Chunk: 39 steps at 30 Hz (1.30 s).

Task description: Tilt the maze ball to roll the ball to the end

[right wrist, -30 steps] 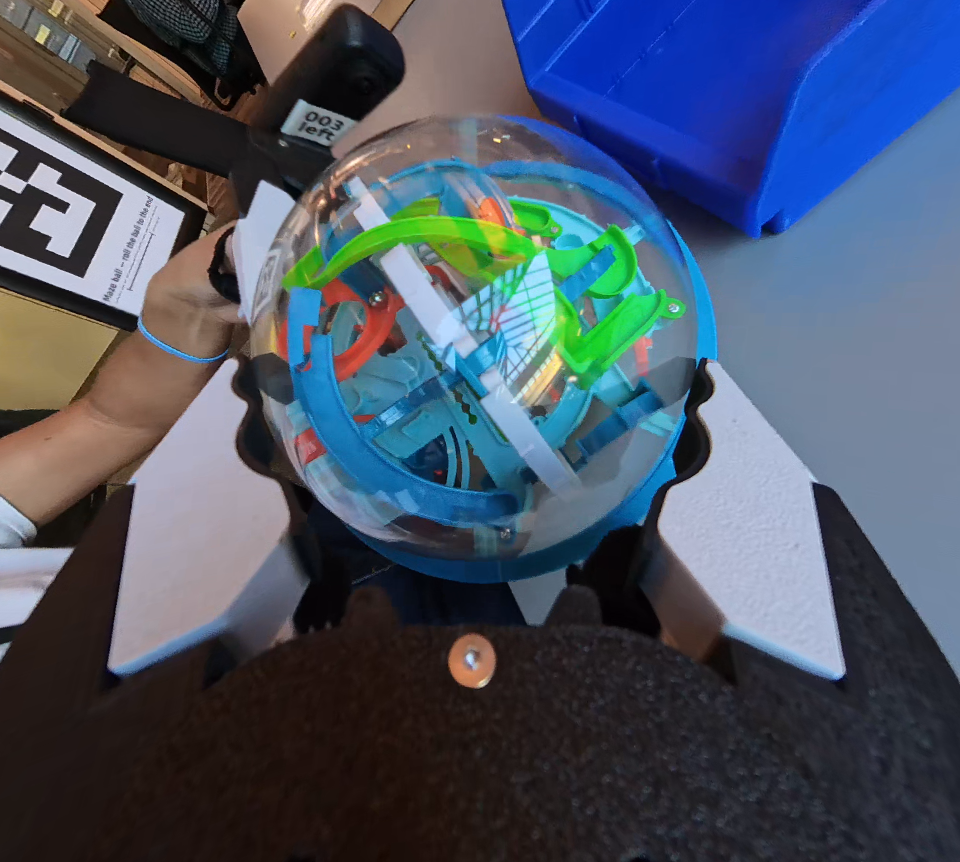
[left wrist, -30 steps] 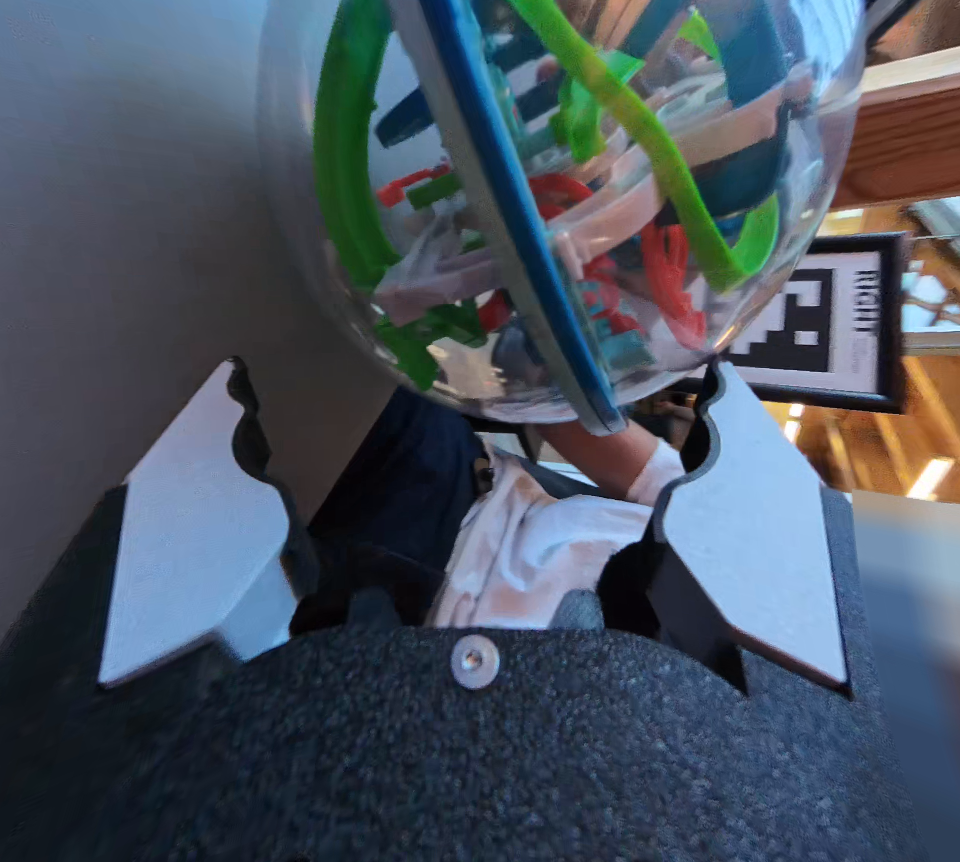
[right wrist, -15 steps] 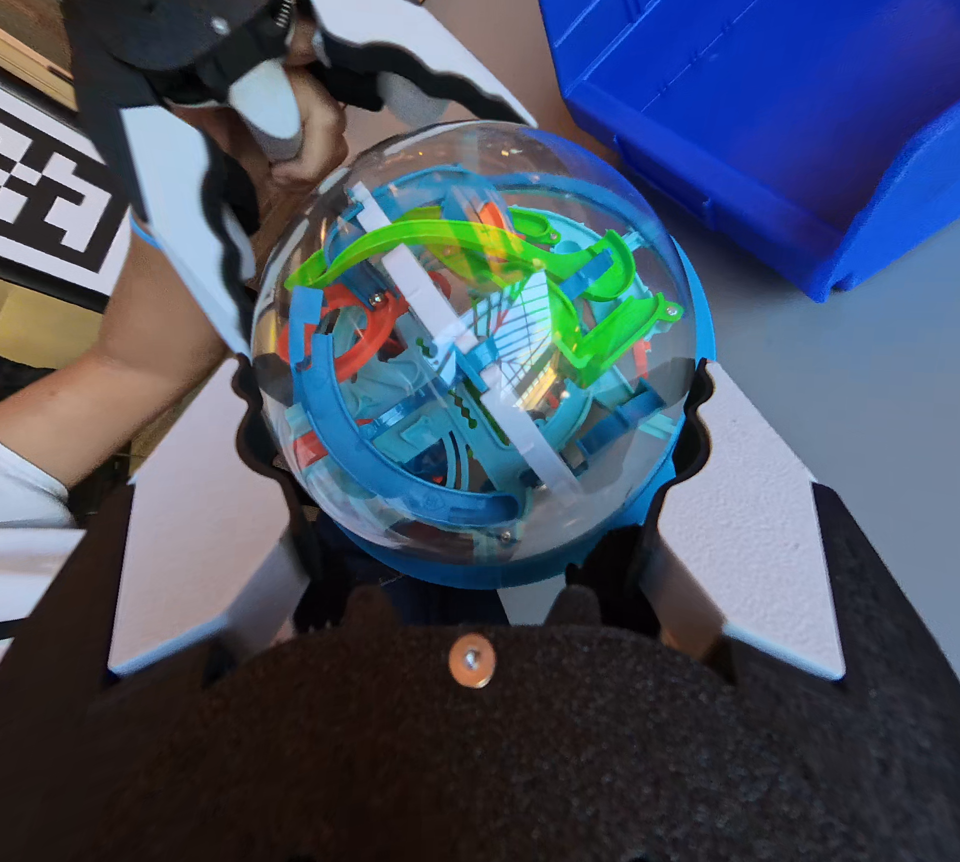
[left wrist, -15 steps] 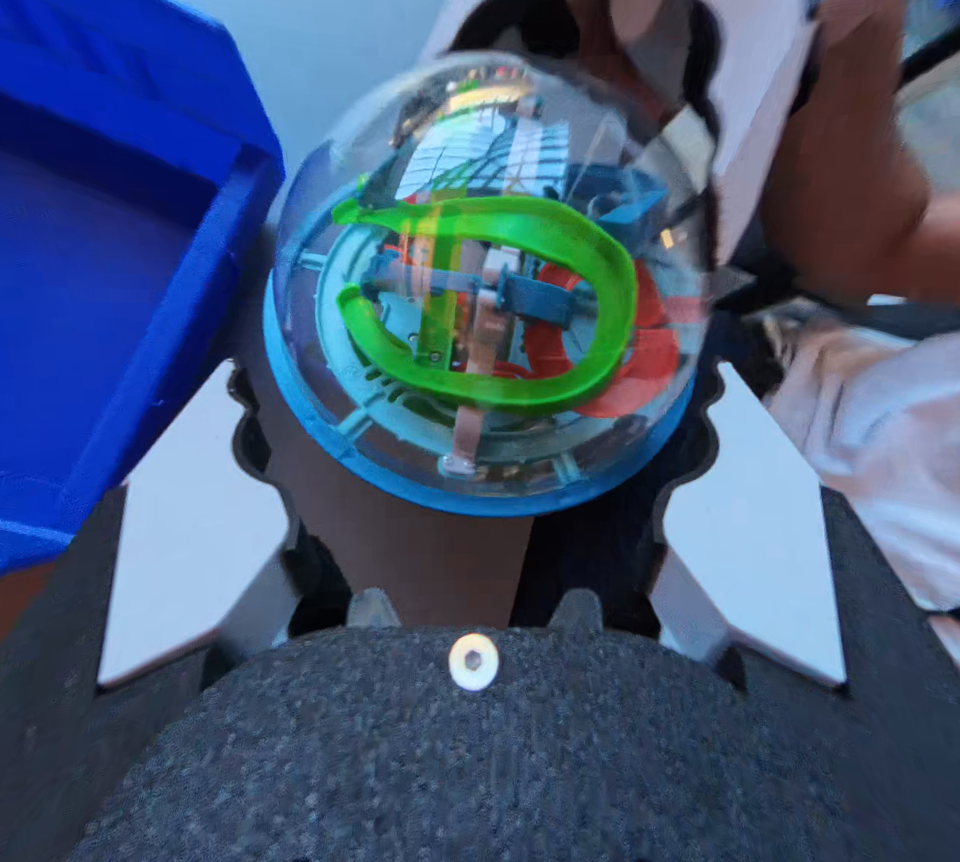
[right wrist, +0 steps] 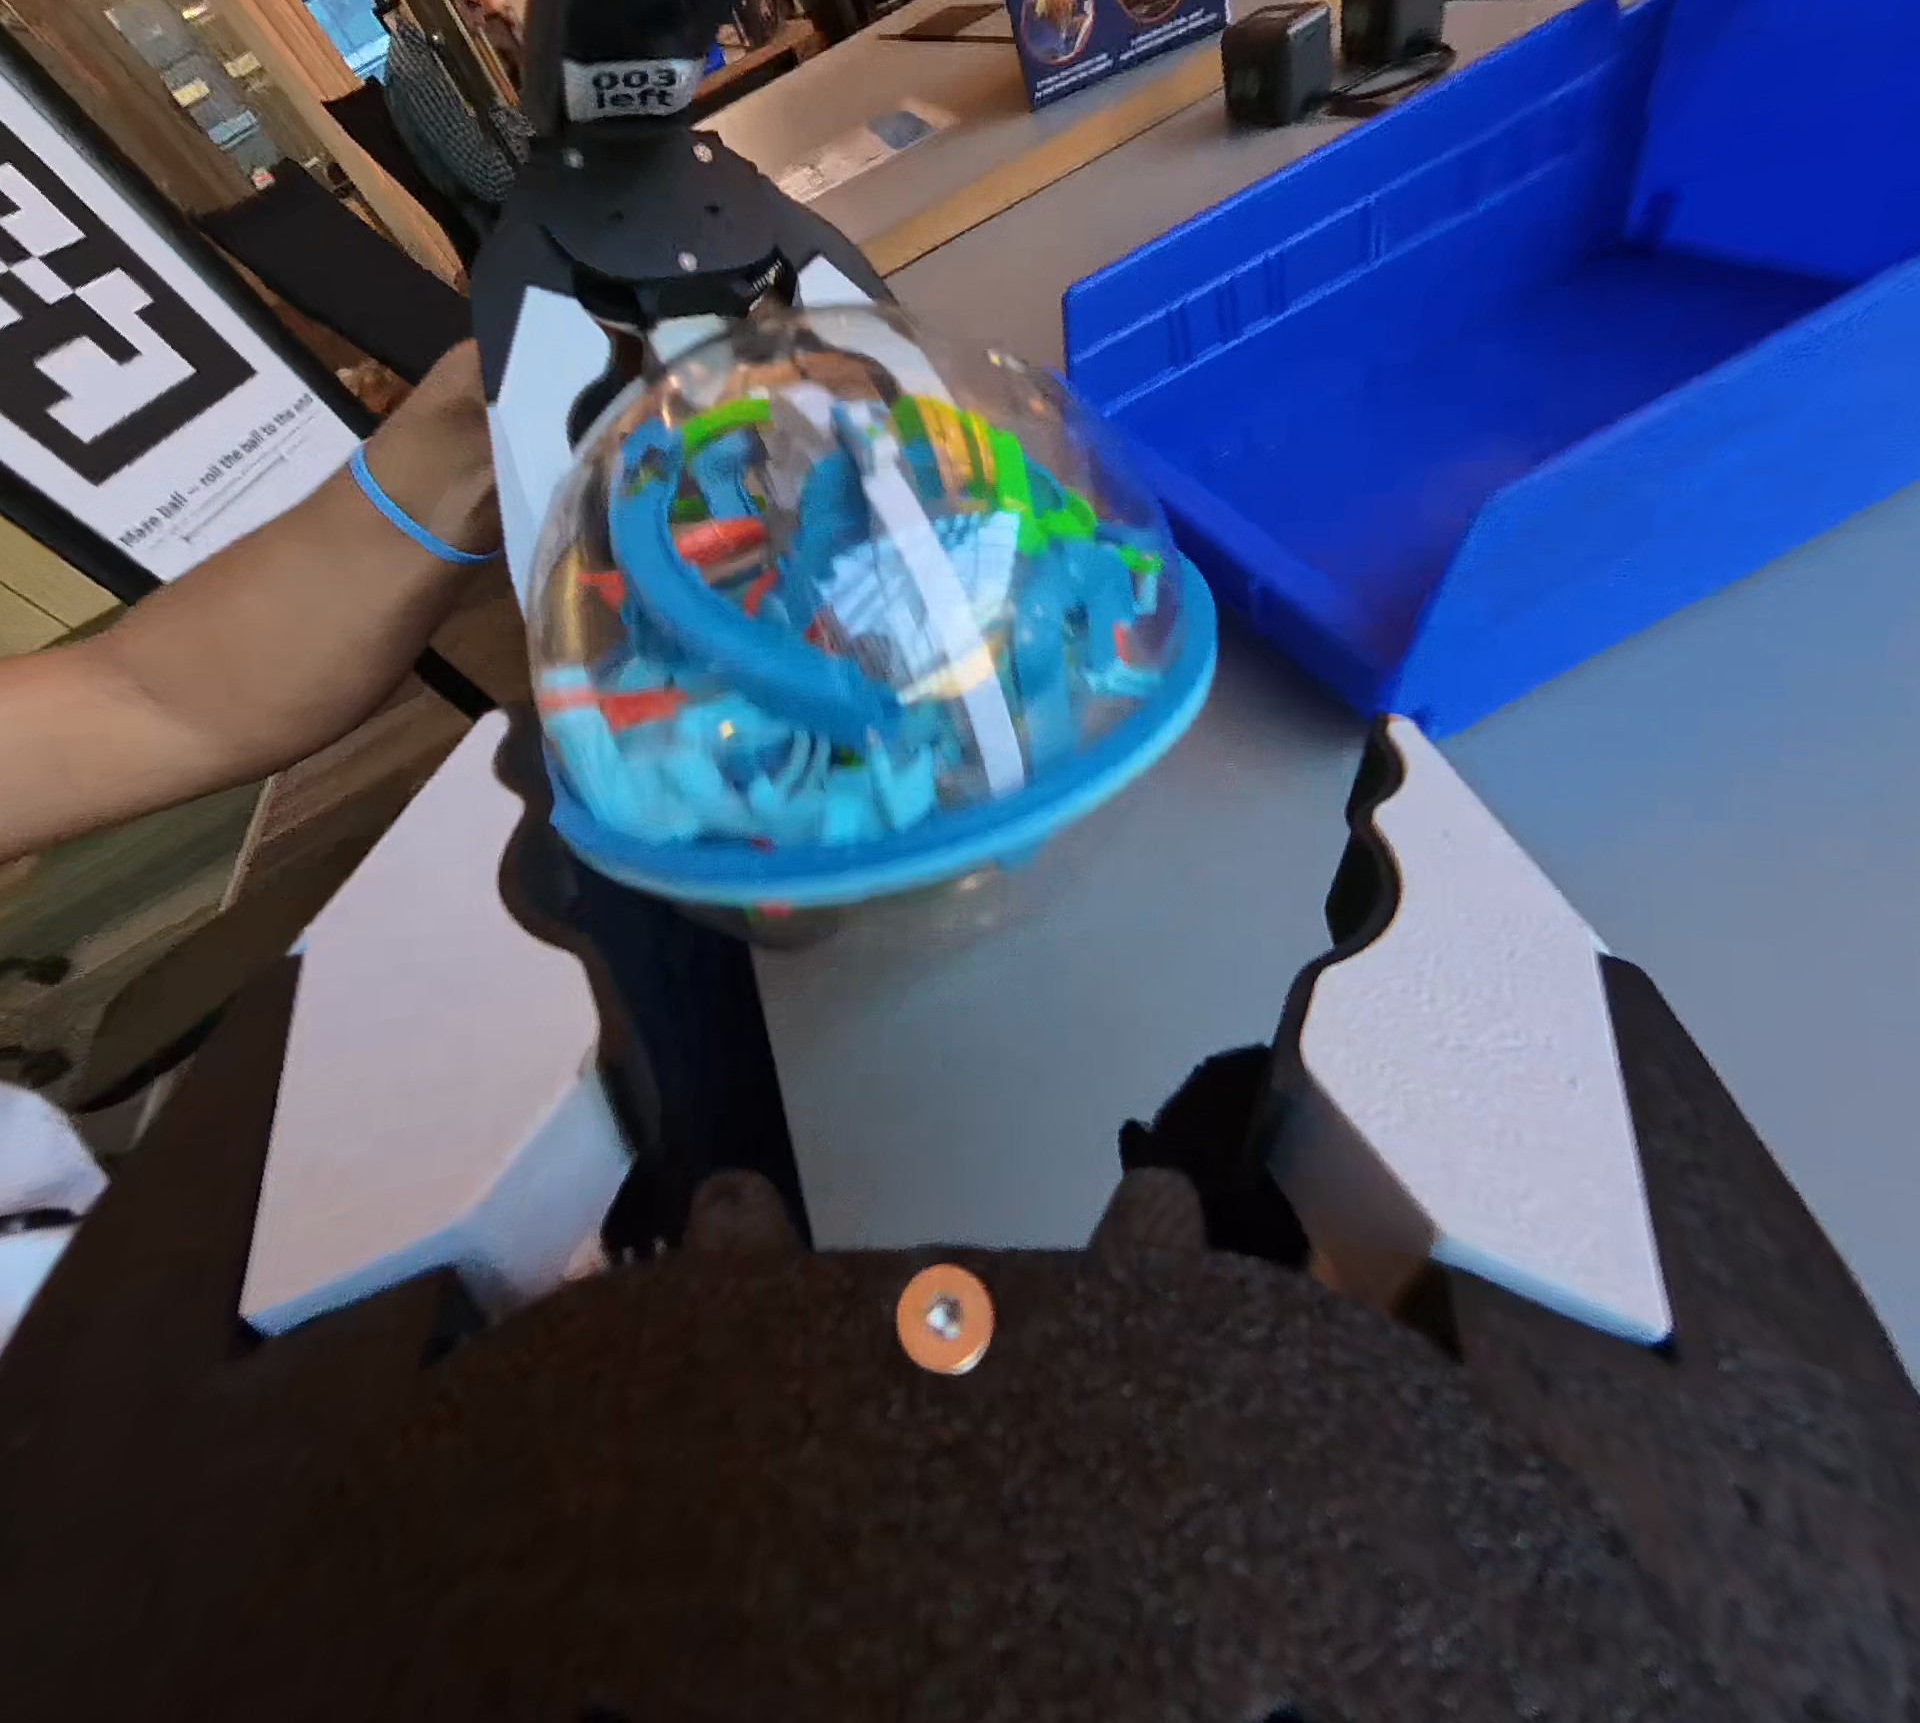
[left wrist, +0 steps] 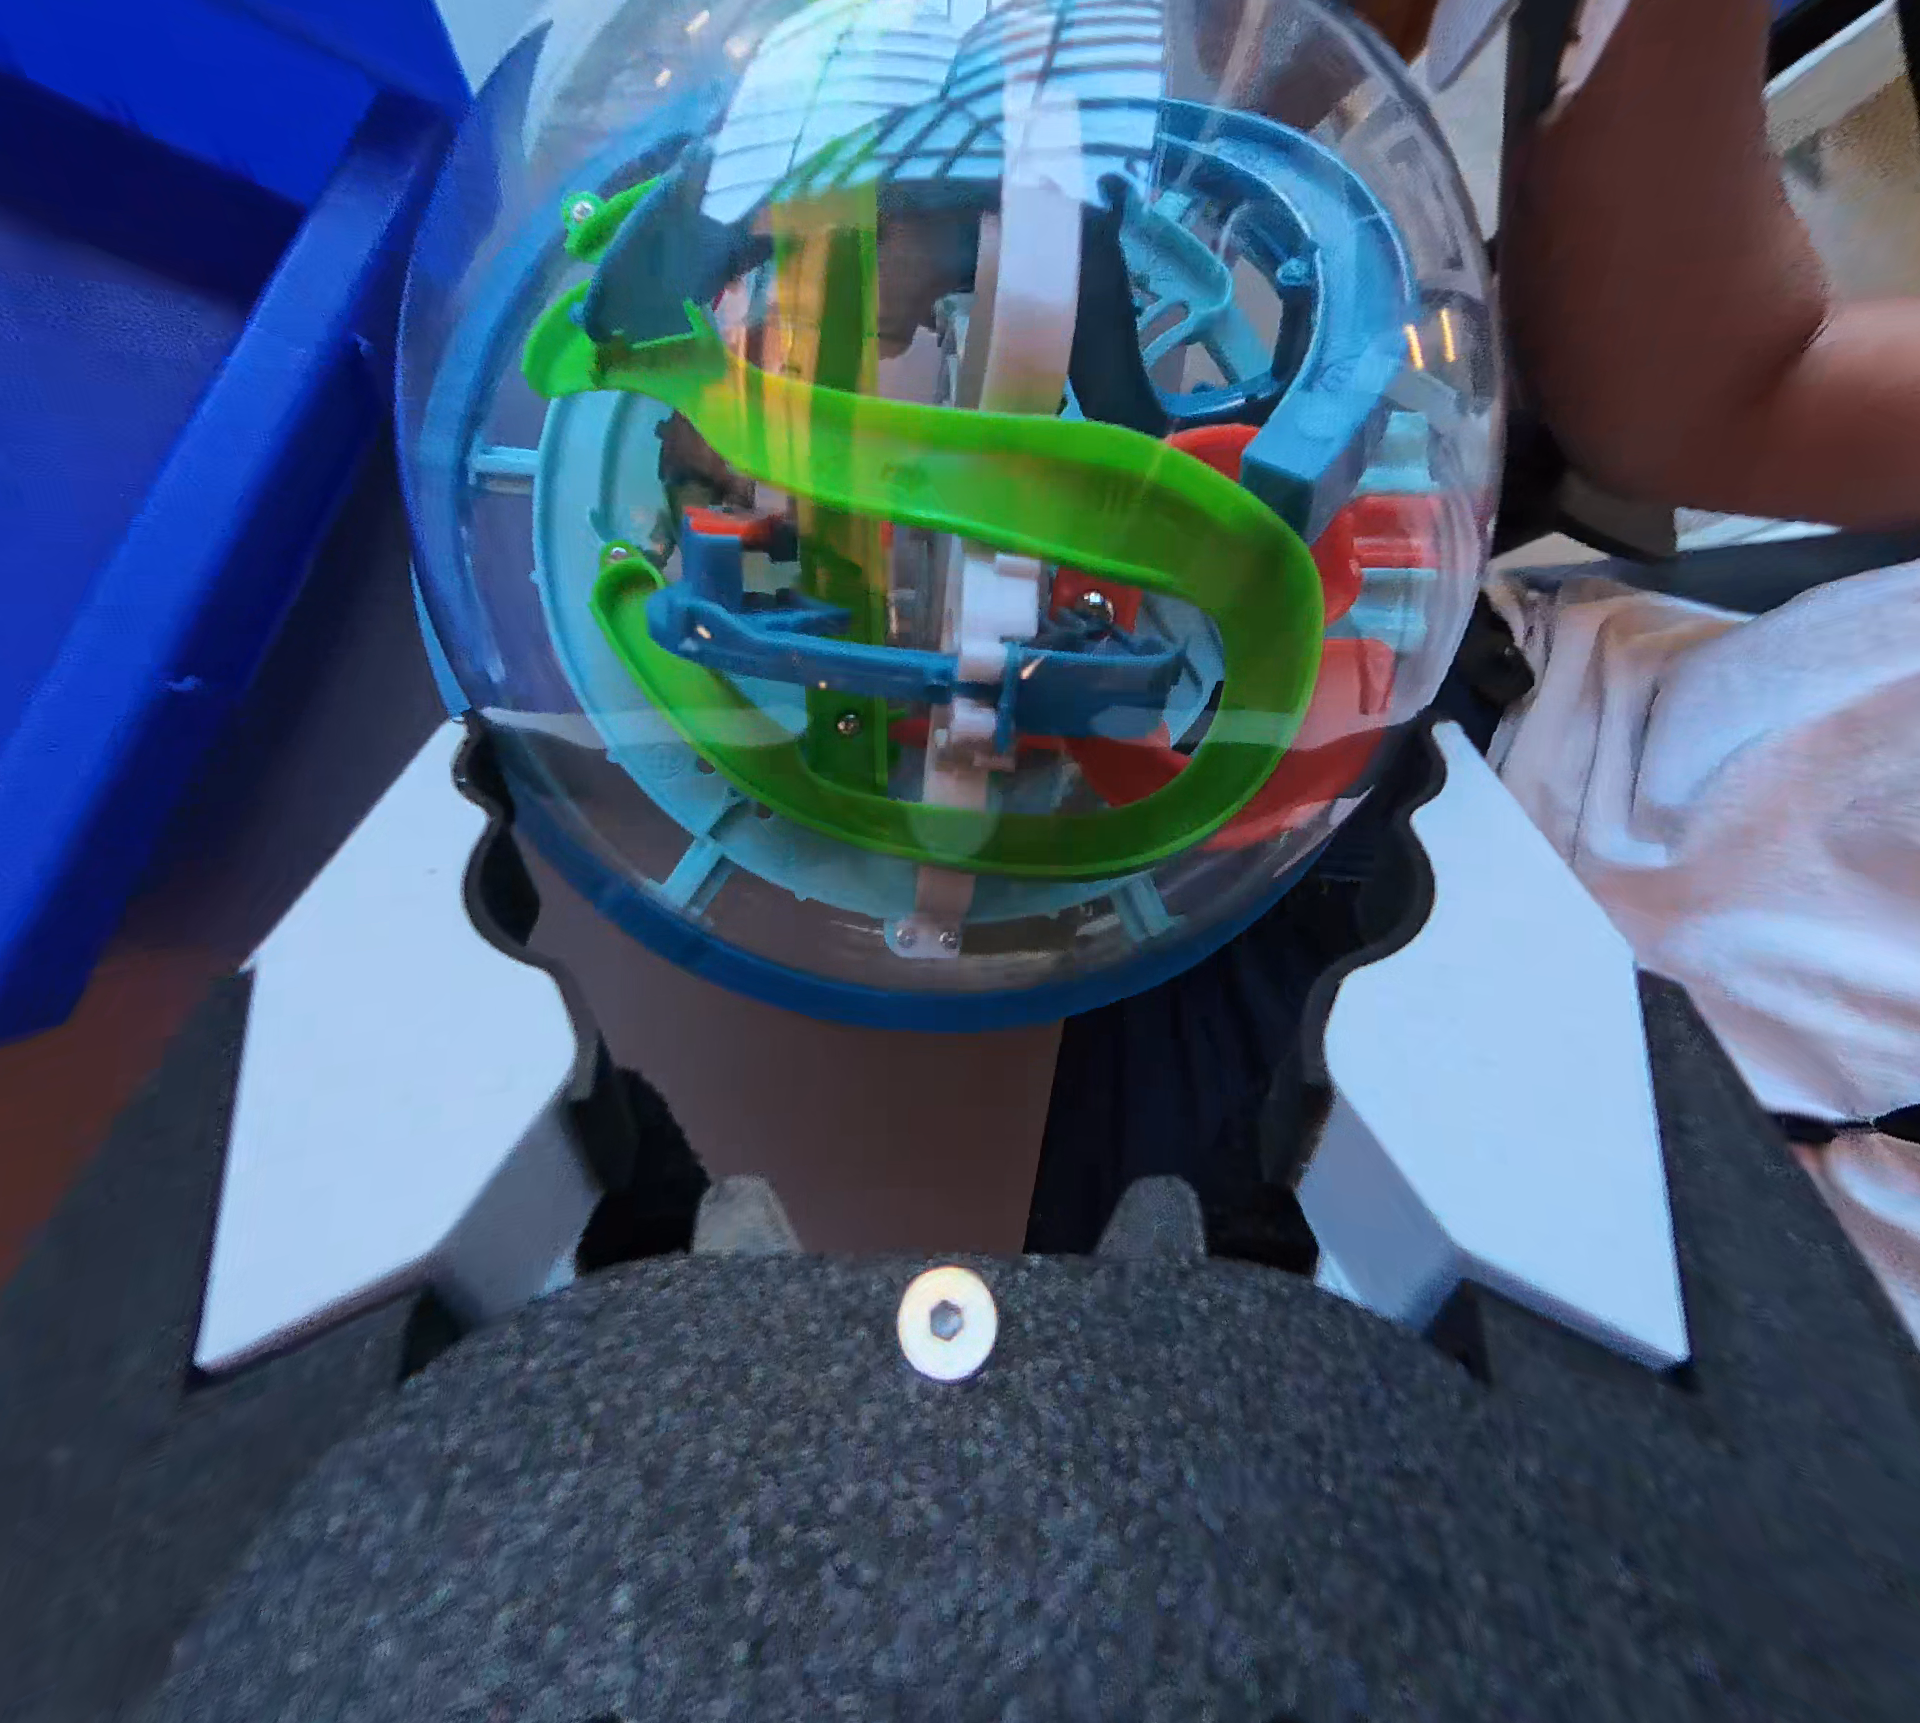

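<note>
1. The grey table [right wrist: 1662, 894] fills the right wrist view from 3 to 5 o'clock. It carries the bin, and its near edge runs under the toy.
2. The blue bin [right wrist: 1455, 447] stands at 2 o'clock in that view, its open front turned toward the camera. Nothing shows inside the part in view. It sits just beside the toy and does not touch it.
3. The maze ball [left wrist: 935, 385] is a clear sphere with a blue ring round its middle, at the centre of both views. In the right wrist view the ring is tipped, low toward 7 o'clock. I judge this tilt is deliberate, to send the runner along a track. Whether its underside touches the table I cannot tell.
4. The left gripper [left wrist: 945, 738] has its fingers clamped on the sphere at 9 and 3 o'clock, just above the ring, so the wrist can steer the tilt alone.
5. The right gripper [right wrist: 945, 790] is spread wide. Its 3 o'clock finger is clear of the ring and its 9 o'clock tip is close beside it, so it holds nothing. It is probably waiting to steady the sphere.
6. Inside the sphere are green, blue, red and white tracks. A small silvery bead [left wrist: 1088, 601] lies by the red piece; it may be the ball or a screw.
</note>
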Motion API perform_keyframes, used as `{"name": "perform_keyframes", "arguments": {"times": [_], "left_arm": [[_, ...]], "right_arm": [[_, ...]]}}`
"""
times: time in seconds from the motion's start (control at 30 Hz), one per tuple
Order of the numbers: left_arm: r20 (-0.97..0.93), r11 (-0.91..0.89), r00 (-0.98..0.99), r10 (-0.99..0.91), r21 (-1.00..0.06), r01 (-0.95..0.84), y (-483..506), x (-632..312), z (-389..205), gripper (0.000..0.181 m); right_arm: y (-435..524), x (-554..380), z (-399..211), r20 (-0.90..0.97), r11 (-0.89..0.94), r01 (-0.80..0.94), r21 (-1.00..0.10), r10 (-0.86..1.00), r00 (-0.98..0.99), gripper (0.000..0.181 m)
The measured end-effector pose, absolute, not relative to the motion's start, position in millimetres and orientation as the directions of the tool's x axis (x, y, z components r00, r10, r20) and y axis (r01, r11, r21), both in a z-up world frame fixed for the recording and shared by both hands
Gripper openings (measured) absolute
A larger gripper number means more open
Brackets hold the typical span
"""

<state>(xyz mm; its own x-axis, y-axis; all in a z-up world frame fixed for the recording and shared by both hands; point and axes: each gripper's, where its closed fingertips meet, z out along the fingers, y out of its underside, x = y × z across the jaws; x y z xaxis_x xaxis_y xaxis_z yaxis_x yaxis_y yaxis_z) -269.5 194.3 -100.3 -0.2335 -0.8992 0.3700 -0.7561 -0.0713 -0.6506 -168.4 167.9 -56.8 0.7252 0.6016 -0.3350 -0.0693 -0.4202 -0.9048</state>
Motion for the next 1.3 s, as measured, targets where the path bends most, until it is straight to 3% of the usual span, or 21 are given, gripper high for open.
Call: {"name": "perform_keyframes", "arguments": {"times": [0.17, 0.27, 0.33, 0.63, 1.07, 1.3], "left_arm": [[0.404, -0.151, -0.229, -0.886, -0.718, -0.680, 199, -280, -106, 0.158], [0.408, -0.170, -0.228, -0.884, -0.735, -0.656, 198, -285, -112, 0.158], [0.415, -0.187, -0.223, -0.882, -0.742, -0.644, 196, -287, -117, 0.157], [0.510, -0.277, -0.301, -0.806, -0.774, -0.569, 165, -285, -117, 0.157], [0.470, -0.252, -0.453, -0.758, -0.851, -0.461, 145, -282, -100, 0.155], [0.616, -0.362, -0.399, -0.679, -0.754, -0.548, 140, -280, -101, 0.155]], "right_arm": [[155, -184, -101, -0.388, -0.519, 0.005, -0.855, 0.646, 0.658, 0.147], [162, -220, -107, -0.350, -0.480, 0.073, -0.874, 0.728, 0.589, 0.141], [176, -232, -114, -0.276, -0.431, 0.109, -0.896, 0.731, 0.624, 0.148], [171, -236, -66, -0.179, -0.350, 0.132, -0.928, 0.726, 0.664, 0.155], [158, -248, -25, -0.041, -0.256, 0.194, -0.947, 0.695, 0.718, 0.154], [161, -236, -34, -0.229, -0.383, 0.057, -0.922, 0.660, 0.716, 0.154]]}}
